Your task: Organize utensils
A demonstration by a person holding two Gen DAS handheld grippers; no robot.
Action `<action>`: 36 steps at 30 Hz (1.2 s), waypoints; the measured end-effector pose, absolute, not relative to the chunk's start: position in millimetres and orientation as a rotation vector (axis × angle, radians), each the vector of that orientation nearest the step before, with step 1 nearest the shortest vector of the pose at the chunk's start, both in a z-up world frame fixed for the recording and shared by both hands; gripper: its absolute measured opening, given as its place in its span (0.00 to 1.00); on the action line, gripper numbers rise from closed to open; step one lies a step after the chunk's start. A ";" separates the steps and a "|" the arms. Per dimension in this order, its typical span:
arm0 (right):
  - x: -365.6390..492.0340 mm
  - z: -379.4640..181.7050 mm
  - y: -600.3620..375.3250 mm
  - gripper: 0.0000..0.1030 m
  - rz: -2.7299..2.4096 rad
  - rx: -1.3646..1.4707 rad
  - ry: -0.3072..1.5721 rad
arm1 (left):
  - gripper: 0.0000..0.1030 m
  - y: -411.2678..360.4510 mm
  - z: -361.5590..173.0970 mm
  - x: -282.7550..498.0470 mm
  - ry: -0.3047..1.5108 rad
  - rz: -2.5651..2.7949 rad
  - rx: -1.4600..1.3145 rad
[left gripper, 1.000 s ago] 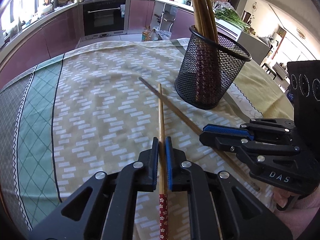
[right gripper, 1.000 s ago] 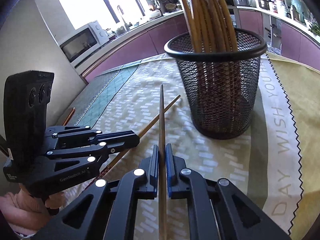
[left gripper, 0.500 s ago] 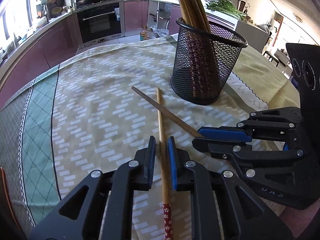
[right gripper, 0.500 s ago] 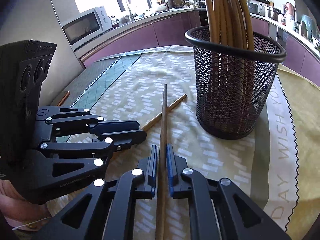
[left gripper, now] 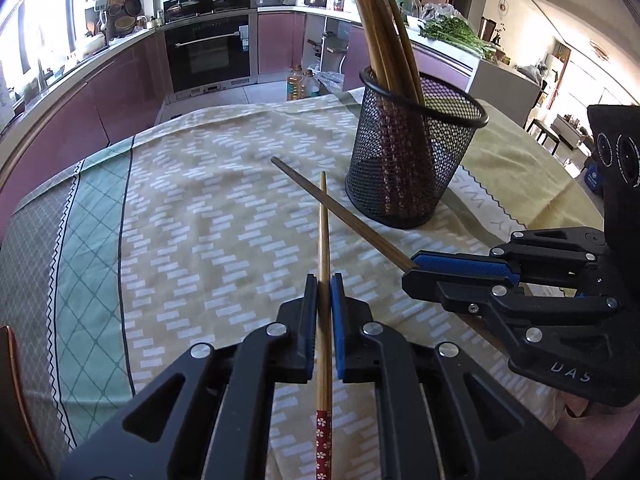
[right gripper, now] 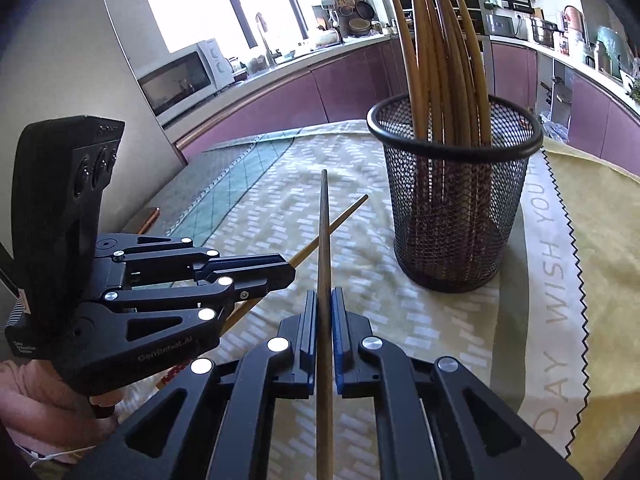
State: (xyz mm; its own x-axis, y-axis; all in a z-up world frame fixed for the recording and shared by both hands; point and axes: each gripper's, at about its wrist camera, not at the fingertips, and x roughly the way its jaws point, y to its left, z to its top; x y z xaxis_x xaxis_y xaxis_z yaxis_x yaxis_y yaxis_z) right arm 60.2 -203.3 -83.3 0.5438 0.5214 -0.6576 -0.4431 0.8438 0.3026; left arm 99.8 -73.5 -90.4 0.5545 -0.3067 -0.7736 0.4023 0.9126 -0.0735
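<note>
Two chopsticks are in play, one in each gripper, and both point toward the mesh cup (left gripper: 416,160) that already holds a bundle of chopsticks standing on end. The left gripper (left gripper: 324,284) has its jaws pressed onto a light chopstick (left gripper: 324,232), pinched partway along so the flowered red end trails back under the tool and the thin tip leads. The right gripper (right gripper: 325,300) pinches a darker chopstick (right gripper: 324,232) the same way, tip forward. From either camera the two sticks cross in front of the tools; whether they touch at the crossing cannot be told. Both appear lifted off the tablecloth (left gripper: 192,216) rather than lying on it, though the height is hard to read. Holding each stick well back from its tip probably leaves enough free length to clear the cup's rim (right gripper: 454,148) and drop in among the others. Since the cup stands just ahead and to the right, the likely next need is tilting each stick upright over the opening, one at a time so they do not foul each other.
</note>
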 end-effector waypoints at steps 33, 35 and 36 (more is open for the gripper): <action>41.9 -47.7 -247.5 0.06 0.641 0.264 0.666 | 0.07 -38.8 -30.8 81.8 0.764 -0.522 -0.081; 42.5 -48.6 -248.6 0.06 0.648 0.271 0.667 | 0.07 -39.0 -29.7 81.3 0.766 -0.528 -0.088; 42.5 -48.9 -248.3 0.06 0.647 0.272 0.667 | 0.07 -39.1 -29.4 81.2 0.768 -0.532 -0.091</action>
